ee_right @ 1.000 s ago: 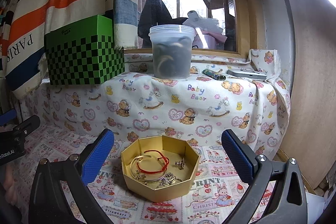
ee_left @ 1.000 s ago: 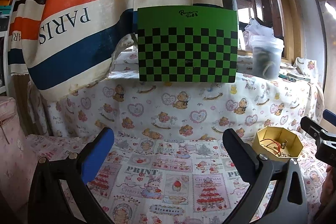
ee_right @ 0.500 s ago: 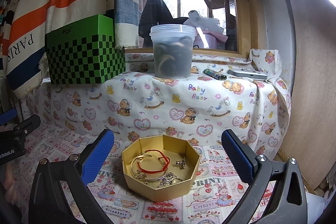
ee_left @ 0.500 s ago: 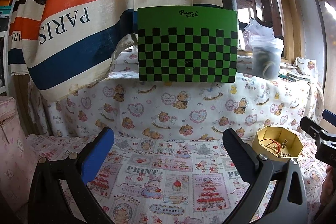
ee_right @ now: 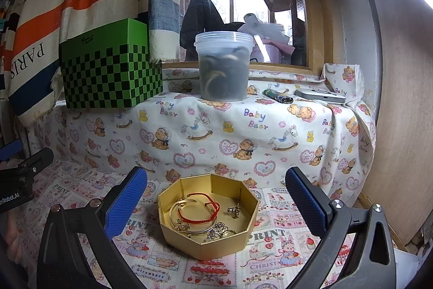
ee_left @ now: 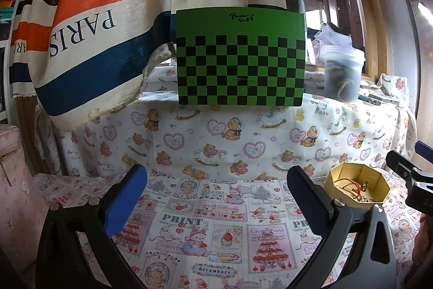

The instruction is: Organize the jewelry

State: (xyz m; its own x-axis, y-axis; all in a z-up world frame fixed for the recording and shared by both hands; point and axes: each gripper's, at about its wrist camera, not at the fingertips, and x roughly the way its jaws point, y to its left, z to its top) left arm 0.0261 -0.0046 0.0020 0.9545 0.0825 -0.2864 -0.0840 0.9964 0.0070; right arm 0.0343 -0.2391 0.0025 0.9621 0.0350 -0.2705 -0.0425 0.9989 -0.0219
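A gold octagonal box [ee_right: 224, 244] sits on the patterned cloth, straight ahead of my right gripper [ee_right: 215, 197]. In it lie a red cord bracelet [ee_right: 199, 209], a gold bangle [ee_right: 189, 228], a silver chain [ee_right: 219, 229] and small earrings [ee_right: 234, 210]. My right gripper is open and empty, held just short of the box. My left gripper [ee_left: 215, 199] is open and empty over bare cloth; the box shows at its right [ee_left: 357, 203]. Each gripper shows at the edge of the other's view.
A raised ledge draped in bear-print cloth [ee_right: 243, 132] runs behind the box. On it stand a green checkered box [ee_left: 239, 58], a lidded plastic tub [ee_right: 223, 67], a lighter [ee_right: 278, 96] and a phone [ee_right: 320, 96]. A striped curtain [ee_left: 108, 18] hangs at left. A wooden panel [ee_right: 400, 126] stands right.
The right gripper has drifted very slightly, so the scene sits a touch lower in its view. The left gripper has hardly moved. Both stay open.
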